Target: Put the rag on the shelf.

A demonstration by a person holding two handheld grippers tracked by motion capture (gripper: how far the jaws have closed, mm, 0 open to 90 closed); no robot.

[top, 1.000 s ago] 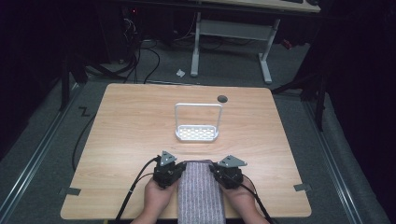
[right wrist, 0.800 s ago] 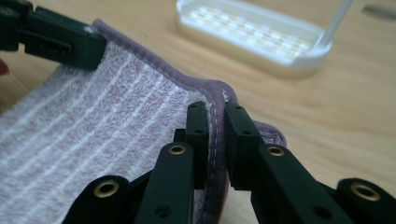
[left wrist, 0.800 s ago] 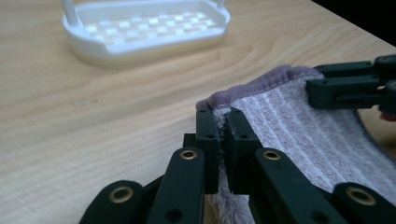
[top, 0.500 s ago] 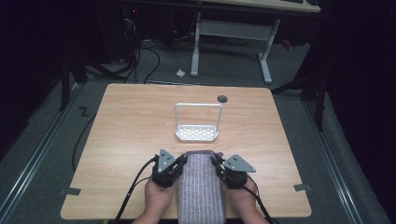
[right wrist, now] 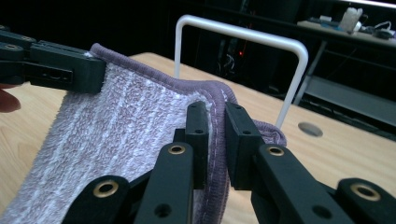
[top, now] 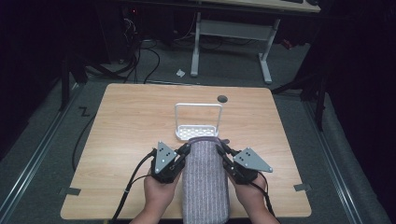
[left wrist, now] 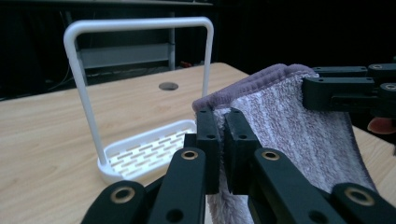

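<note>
Both tools are clamped on the far corners of a towel (top: 205,182): the left tool (top: 186,149) at one corner, the right tool (top: 221,148) at the other. Since a second ago the far edge has been carried toward 12 o'clock, nearly reaching the rack (top: 198,122); draping over its bar is judged likely. Purple, striped, fluffy terry is seen; a white, slotted plastic tray with an arched bar stands on the wooden bench (top: 126,116).

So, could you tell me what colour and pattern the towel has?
The towel is greyish purple with pale stripes, clearest in the right gripper view.
</note>
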